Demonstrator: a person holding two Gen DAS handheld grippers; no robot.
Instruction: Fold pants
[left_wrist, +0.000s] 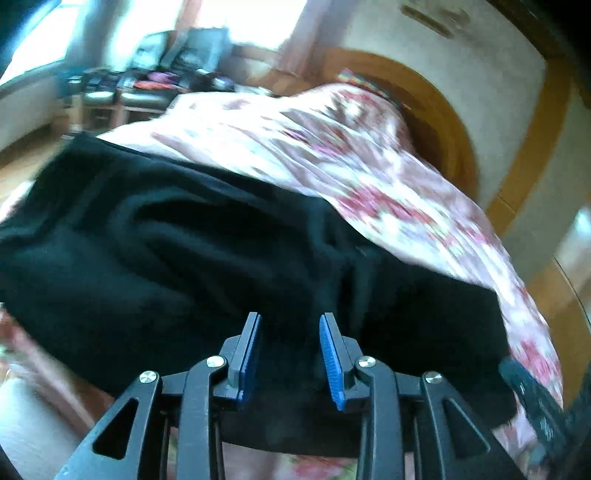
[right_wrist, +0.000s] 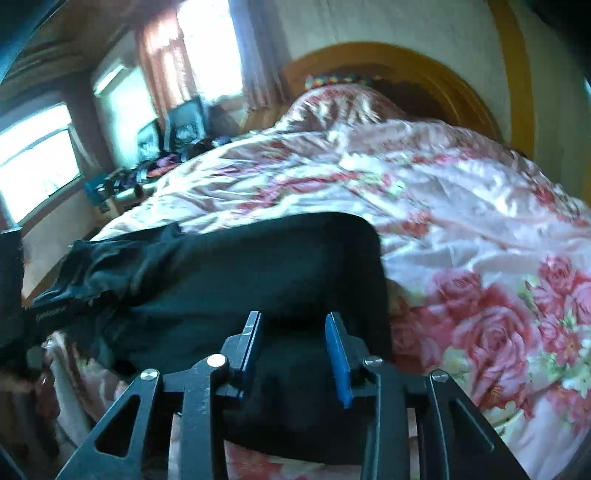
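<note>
Black pants lie across the near edge of a bed with a pink floral cover. In the left wrist view my left gripper is open, its blue pads apart just above the rumpled black cloth. In the right wrist view the pants show a smooth folded edge on the right and a bunched waistband at the left. My right gripper is open over the cloth, with nothing between its pads. The right gripper's body shows at the lower right of the left wrist view.
The floral cover spreads to the right and behind the pants. A rounded wooden headboard stands at the far end. A cluttered side table and bright windows are at the far left.
</note>
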